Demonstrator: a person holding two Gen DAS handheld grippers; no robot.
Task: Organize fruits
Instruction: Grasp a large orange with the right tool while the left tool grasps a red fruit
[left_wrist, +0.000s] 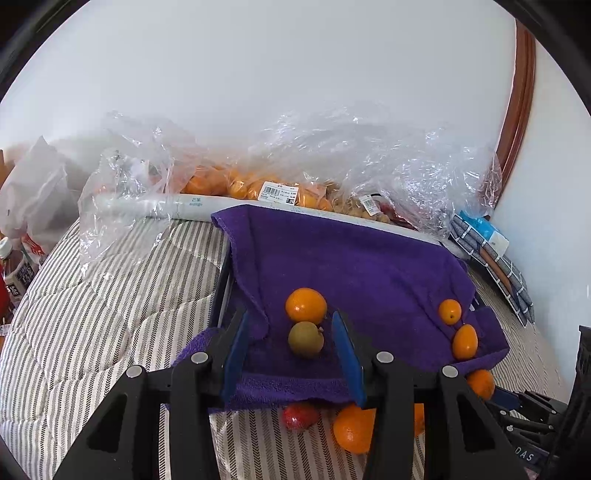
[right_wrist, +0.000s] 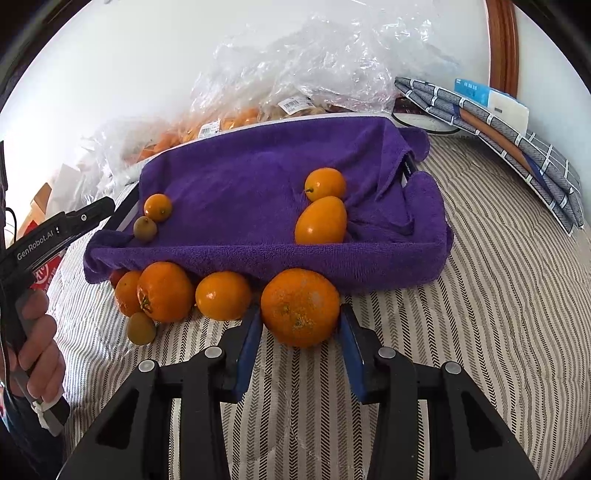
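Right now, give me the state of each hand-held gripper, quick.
Left hand-held gripper: open, holding nothing; a greenish fruit lies between its fingers, untouched.
Right hand-held gripper: fingers at both sides of the big orange; a firm grip cannot be told.

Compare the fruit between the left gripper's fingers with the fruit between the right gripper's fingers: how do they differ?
The small fruit at the left gripper is greenish-brown and smooth; the big orange at the right gripper is bright orange and pitted. The small fruit lies on the purple towel, beside an orange fruit; the big orange sits on the striped bedding in front of the towel. The small fruit has gaps either side; the big orange nearly fills the jaws. Both are round.
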